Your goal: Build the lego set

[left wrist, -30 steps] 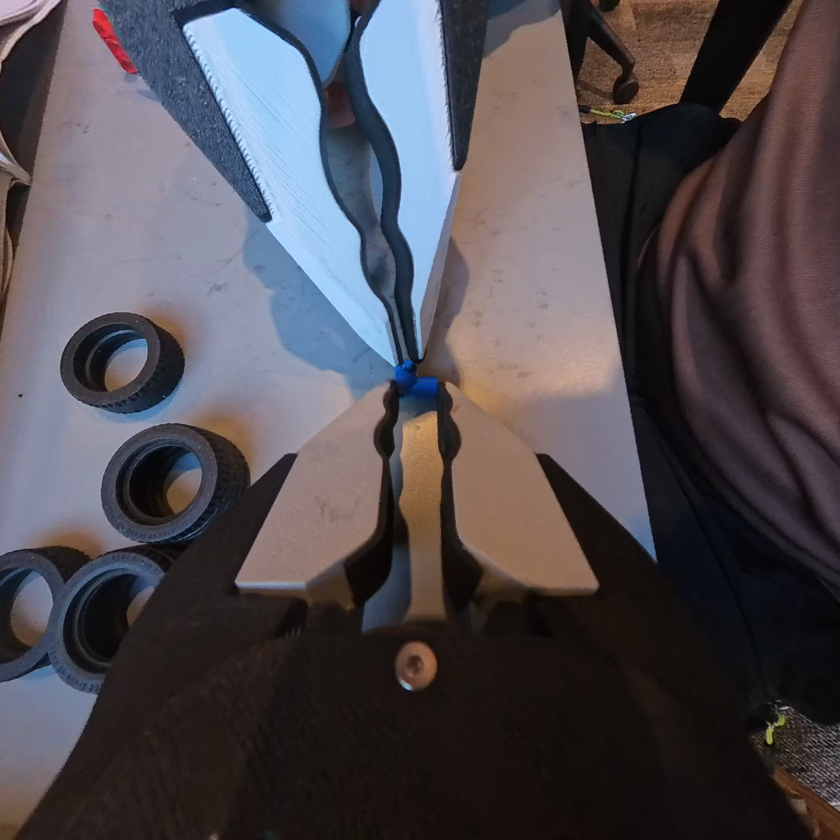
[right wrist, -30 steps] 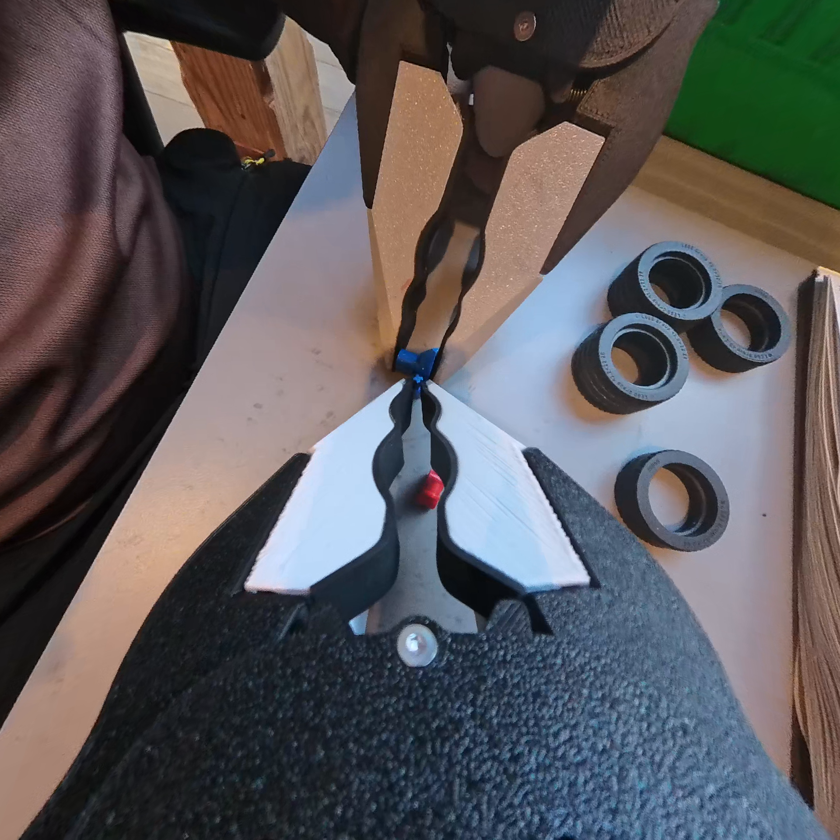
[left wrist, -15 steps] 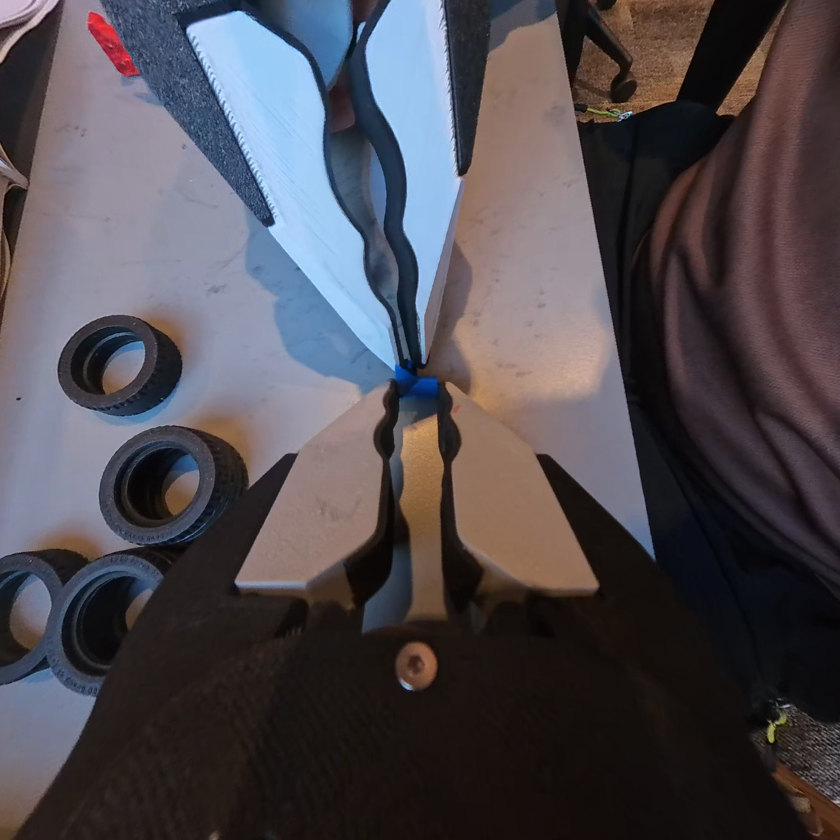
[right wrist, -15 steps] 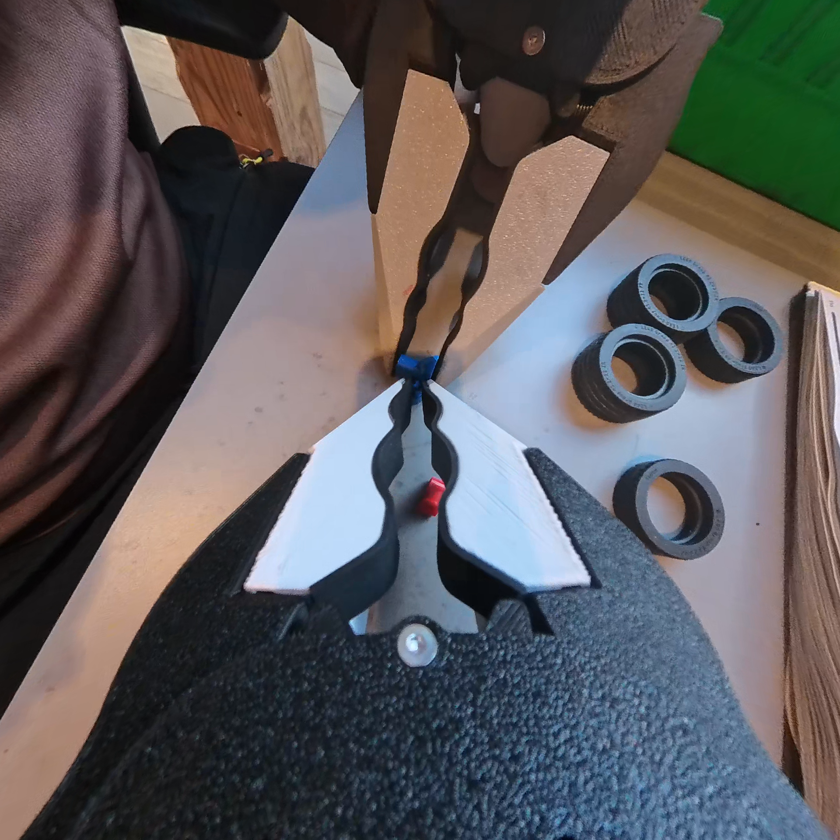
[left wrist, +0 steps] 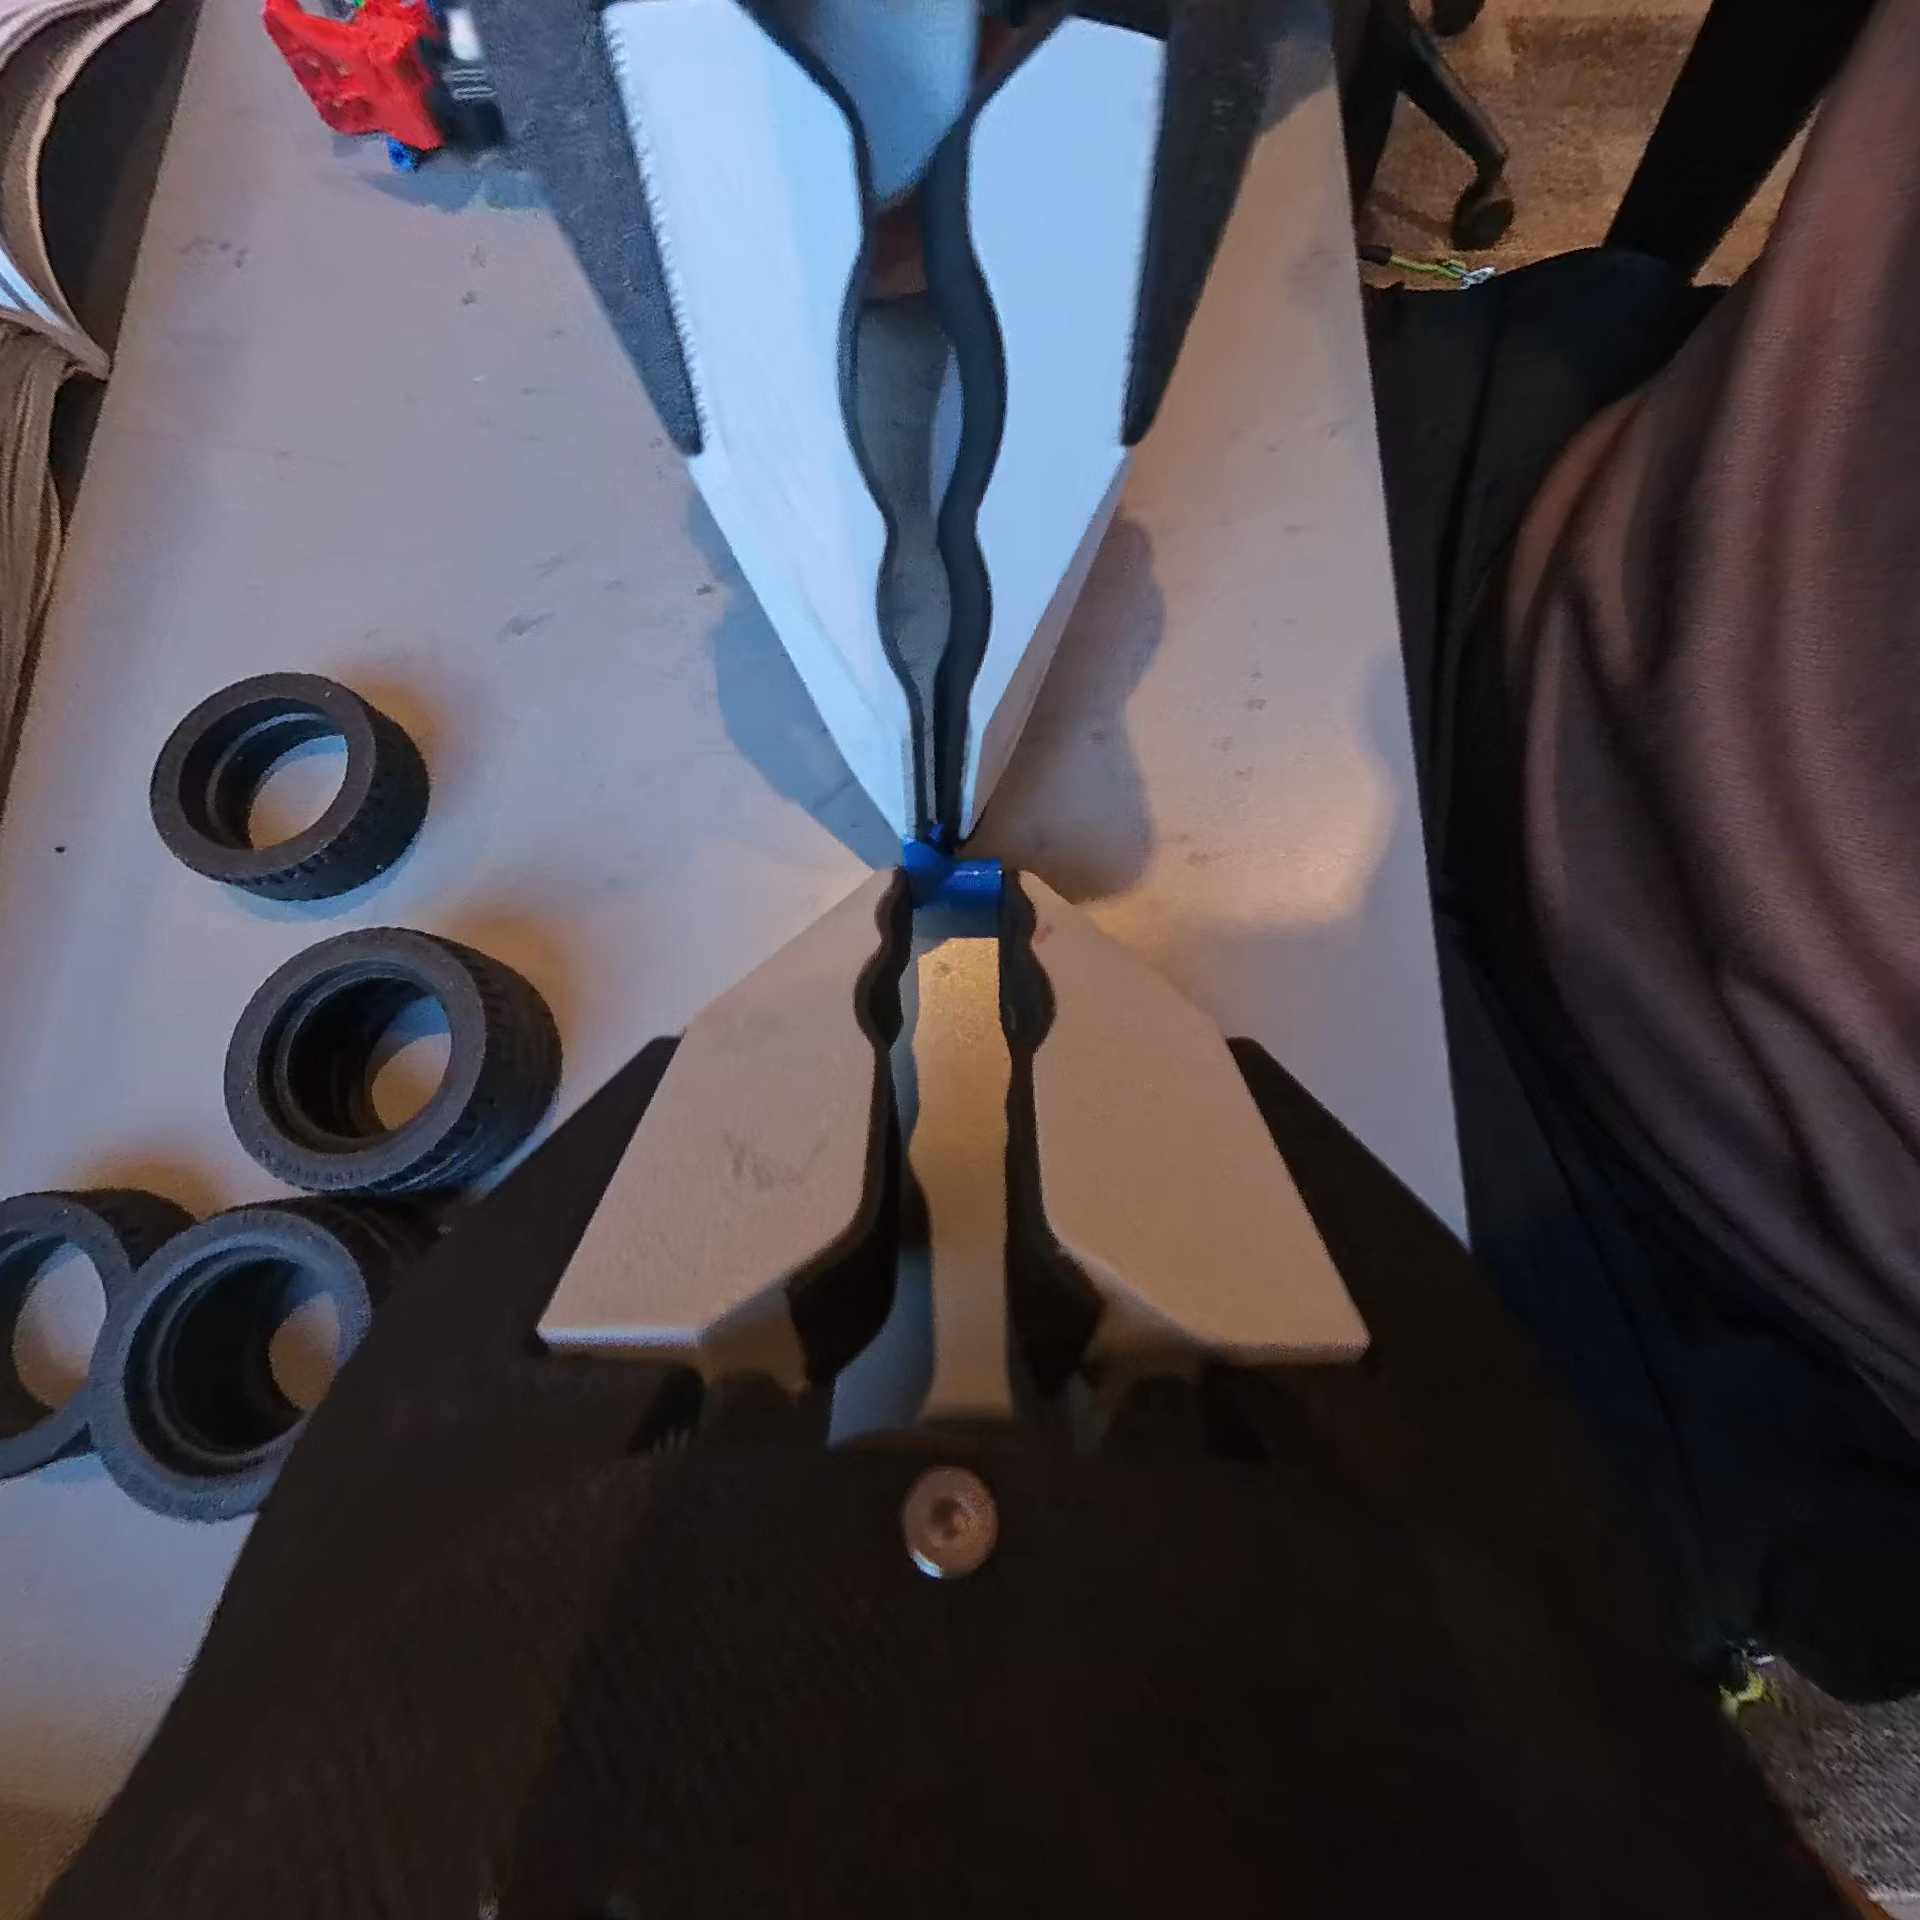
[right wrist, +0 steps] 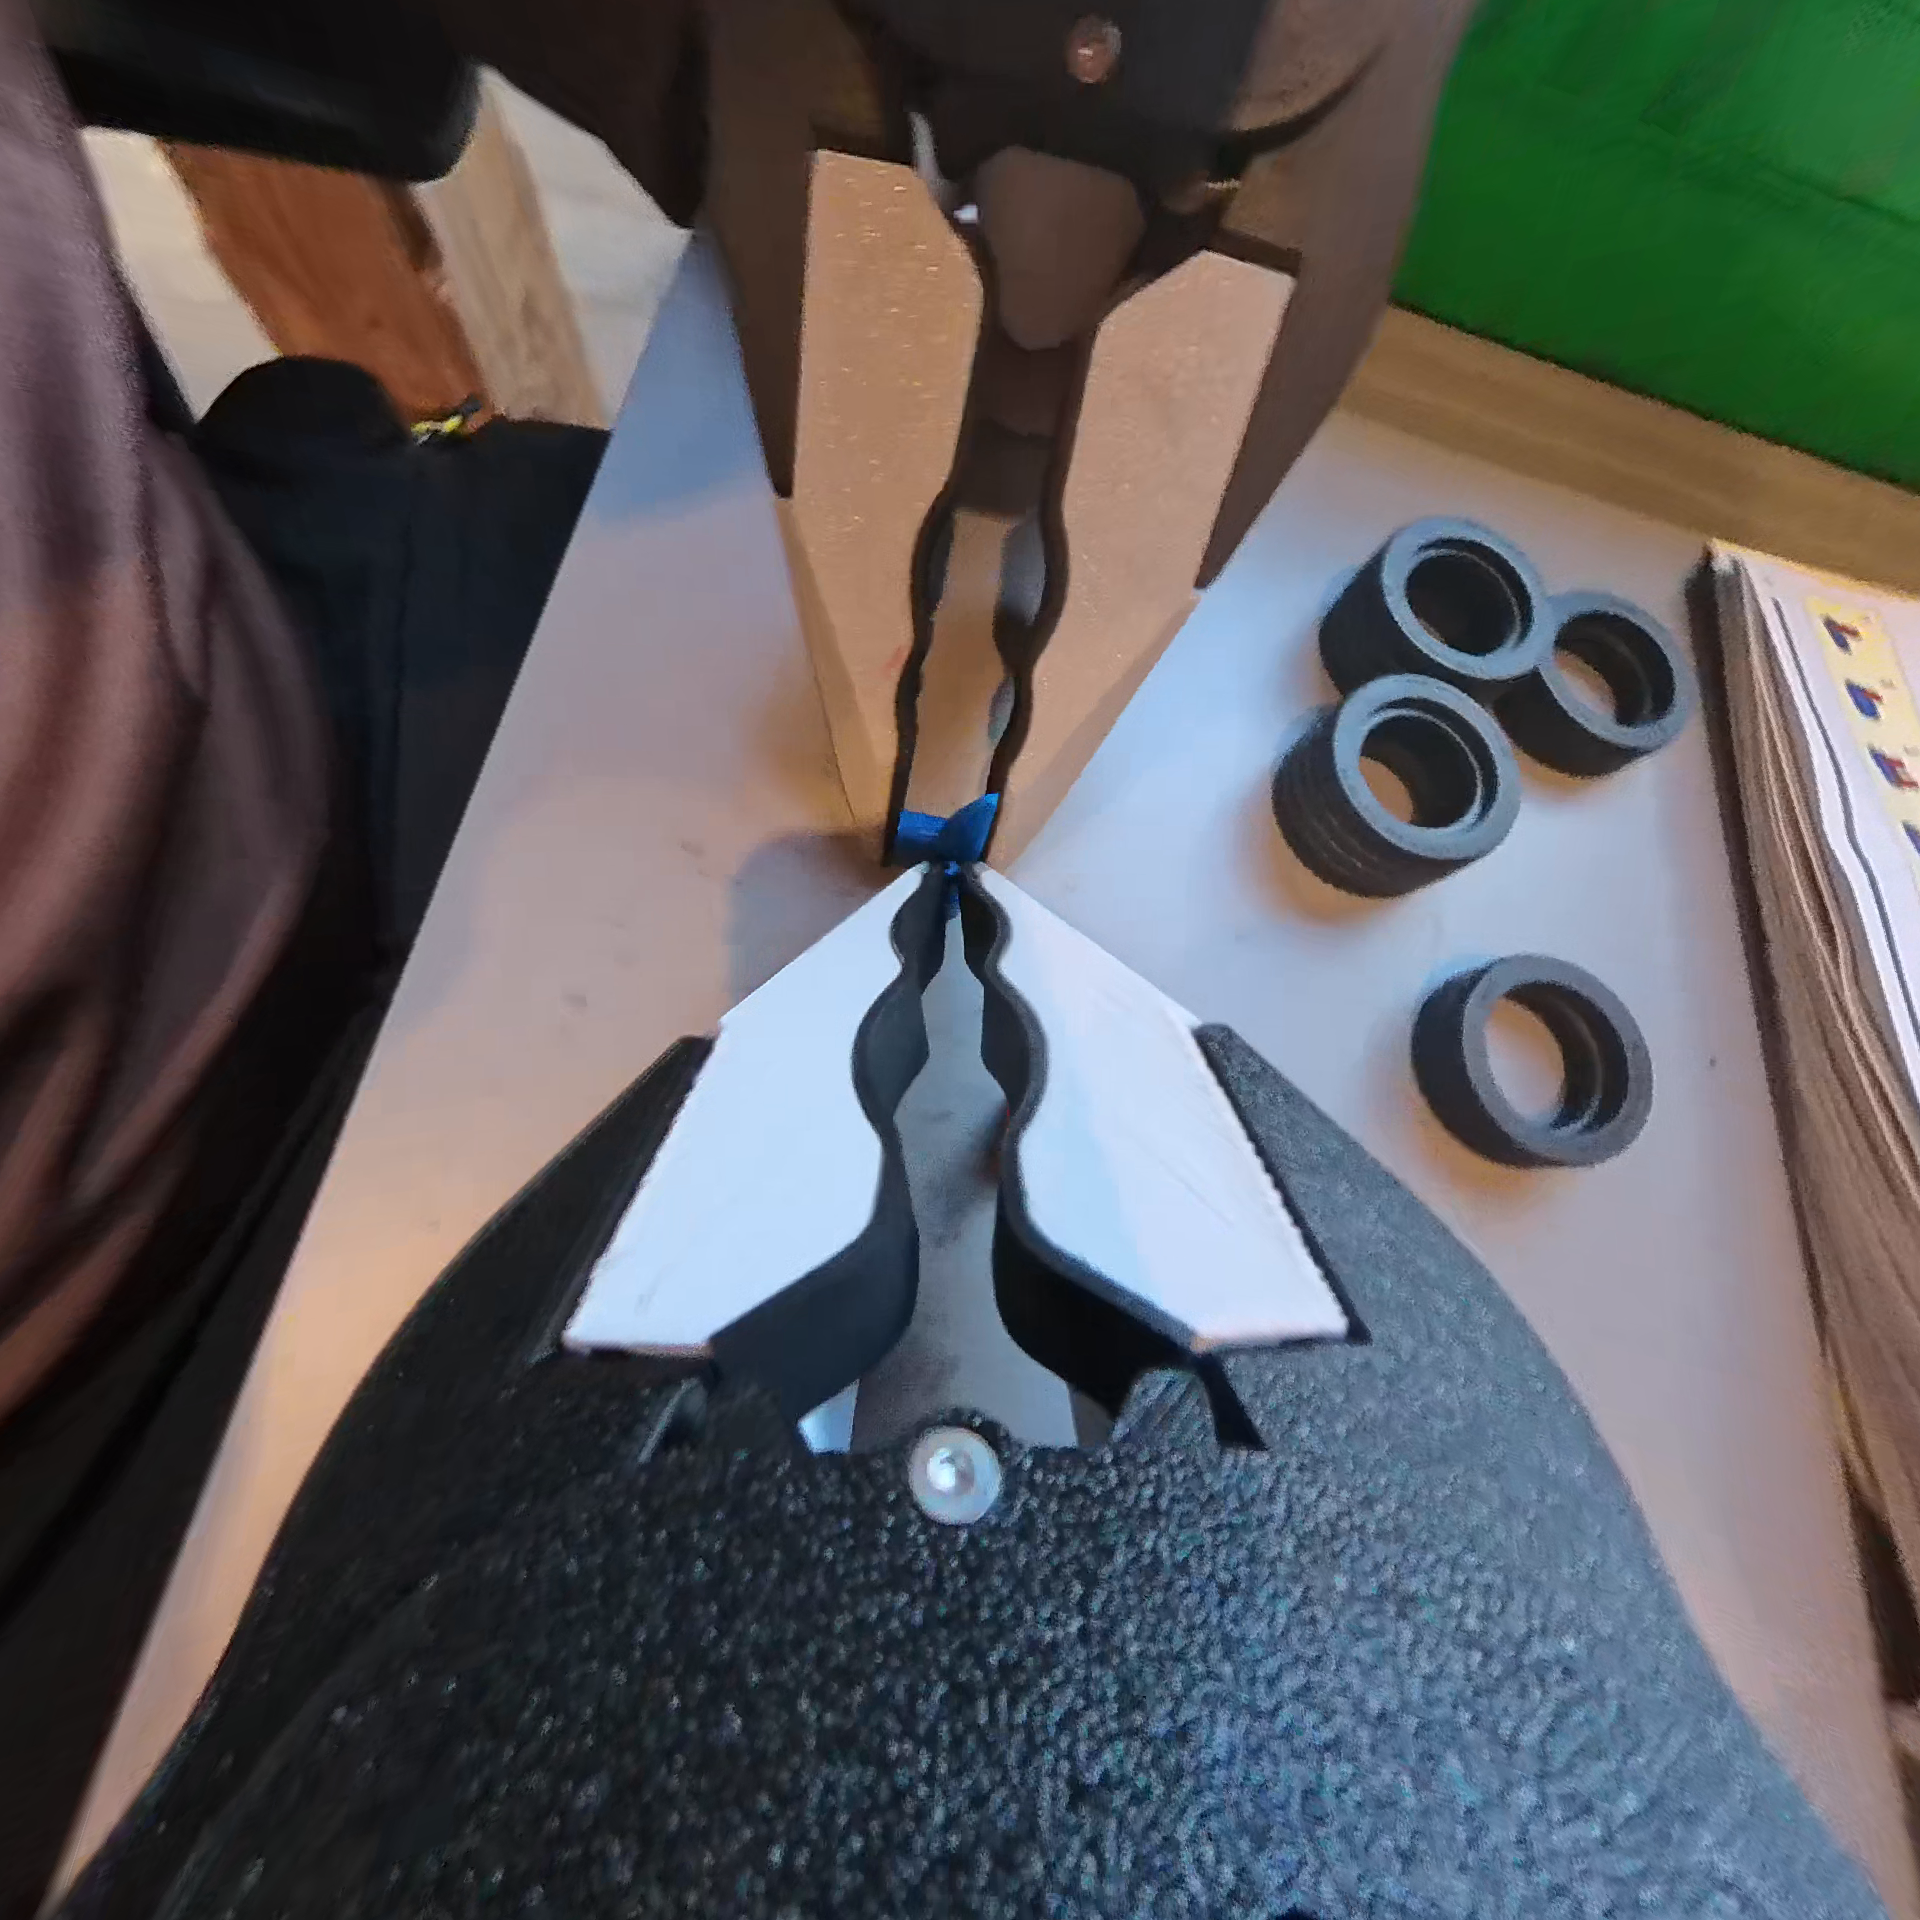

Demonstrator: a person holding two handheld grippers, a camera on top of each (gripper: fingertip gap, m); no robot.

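We see a small blue lego piece (left wrist: 951, 881) pinched crosswise at the tips of the left hand-held gripper (left wrist: 957, 902), the right hand-held gripper (right wrist: 943, 883) nipping its other end. Four black tyres (left wrist: 395, 1060) lie left of the left hand-held gripper.

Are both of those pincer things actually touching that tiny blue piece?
Touching. In the left wrist view the left gripper clamps the blue piece across its ends, and the right gripper pinches its upper corner. No gap shows at either.
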